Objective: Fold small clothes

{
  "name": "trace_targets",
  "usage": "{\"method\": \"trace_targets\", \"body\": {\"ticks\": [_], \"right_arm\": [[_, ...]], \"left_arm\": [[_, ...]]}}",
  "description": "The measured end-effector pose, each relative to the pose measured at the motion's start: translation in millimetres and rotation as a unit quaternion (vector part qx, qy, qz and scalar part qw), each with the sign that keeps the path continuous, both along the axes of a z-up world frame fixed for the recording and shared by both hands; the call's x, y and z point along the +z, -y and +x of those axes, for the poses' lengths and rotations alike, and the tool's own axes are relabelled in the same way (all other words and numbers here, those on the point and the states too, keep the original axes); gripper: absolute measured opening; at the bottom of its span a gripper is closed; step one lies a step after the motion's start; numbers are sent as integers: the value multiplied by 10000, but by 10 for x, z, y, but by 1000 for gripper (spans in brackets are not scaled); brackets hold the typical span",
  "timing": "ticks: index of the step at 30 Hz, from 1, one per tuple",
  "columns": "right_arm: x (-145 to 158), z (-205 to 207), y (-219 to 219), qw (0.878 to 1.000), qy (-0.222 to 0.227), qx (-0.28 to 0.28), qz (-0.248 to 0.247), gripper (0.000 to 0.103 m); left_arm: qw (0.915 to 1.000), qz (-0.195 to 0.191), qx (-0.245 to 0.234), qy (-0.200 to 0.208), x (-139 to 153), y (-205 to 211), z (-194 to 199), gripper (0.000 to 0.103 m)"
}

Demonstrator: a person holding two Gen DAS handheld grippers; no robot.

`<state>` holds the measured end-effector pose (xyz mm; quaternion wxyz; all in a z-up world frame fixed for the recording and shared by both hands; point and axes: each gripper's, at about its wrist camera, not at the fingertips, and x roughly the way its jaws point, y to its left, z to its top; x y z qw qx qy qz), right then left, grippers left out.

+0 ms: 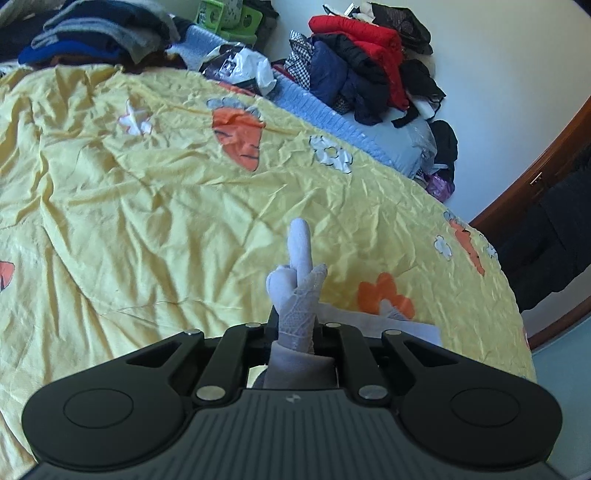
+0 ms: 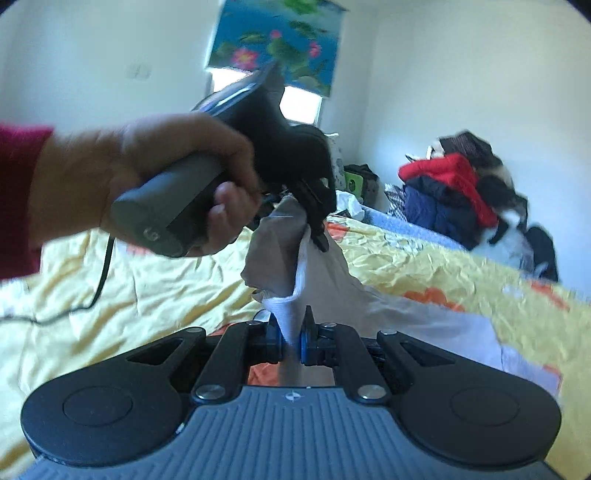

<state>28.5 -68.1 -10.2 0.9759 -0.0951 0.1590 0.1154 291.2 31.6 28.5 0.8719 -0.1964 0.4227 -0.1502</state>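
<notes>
A small pale grey-white garment point(image 2: 280, 258) with a lace-patterned part point(image 1: 297, 295) hangs above the yellow bedspread point(image 1: 147, 203), stretched between both grippers. My left gripper point(image 1: 295, 321) is shut on a bunched fold of it that sticks up past the fingers. In the right wrist view a person's hand point(image 2: 159, 177) holds the left gripper point(image 2: 319, 236), which pinches the garment's upper part. My right gripper point(image 2: 291, 332) has its blue pads point(image 2: 304, 341) shut on the white lower edge. The garment's loose end trails to the right onto the bed point(image 2: 443, 325).
The bedspread carries carrot and flower prints. Stacked clothes with a red jacket point(image 1: 362, 40) stand at the bed's far right corner, and darker folded clothes point(image 1: 92, 33) at the far left. A brown door frame point(image 1: 535, 173) is to the right. A black cable point(image 2: 92, 295) lies on the bed.
</notes>
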Motion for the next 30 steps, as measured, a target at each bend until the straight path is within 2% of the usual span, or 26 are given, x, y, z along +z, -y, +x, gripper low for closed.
{"method": "trace_targets", "body": {"ticks": [6,17,26,30], "right_arm": [[70,-55,304,9984,17,-213,523,8],[72,-134,642,9951,30,-414,896,7],[63,-172,821,9920,14,-542,1139,7],[48,-170,920,9898,-37,-611,1287,7]], "left_arm": [[9996,260,63,110,147,288,-64,10],[9955,819,-166,439,288,859,-184,10],[9890,1302,-289,635,287,1247,-255,10],[9876,1387,-347,651,253,1380,-277,10]]}}
